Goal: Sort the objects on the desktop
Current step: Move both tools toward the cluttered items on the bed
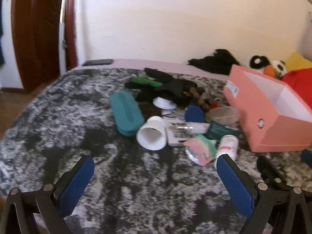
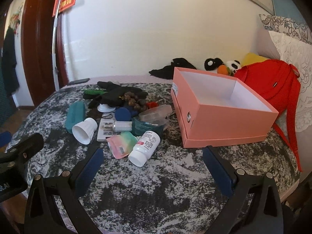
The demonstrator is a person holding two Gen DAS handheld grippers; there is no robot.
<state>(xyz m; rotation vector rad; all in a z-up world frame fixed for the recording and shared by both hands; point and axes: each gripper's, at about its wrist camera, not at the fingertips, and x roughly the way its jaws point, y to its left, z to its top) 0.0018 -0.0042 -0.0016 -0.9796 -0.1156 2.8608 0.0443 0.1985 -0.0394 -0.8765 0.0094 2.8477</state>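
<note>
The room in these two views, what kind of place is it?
Probably a bedroom at home: the clutter lies on a bed with a grey patterned blanket, plush panda toys and a patterned pillow lie at the wall, and a dark wooden door stands behind.

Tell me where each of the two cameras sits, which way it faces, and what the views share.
Left wrist: rides the left gripper, looking forward and down over the grey mottled cover toward the clutter; its own two blue-padded fingers show, spread open and empty.
Right wrist: rides the right gripper, facing the pink box and red bag; its open fingers frame the bottom, and the left gripper's black body shows at the left edge.
Shared: the pink box, white cup, teal case, white pill bottle.
</note>
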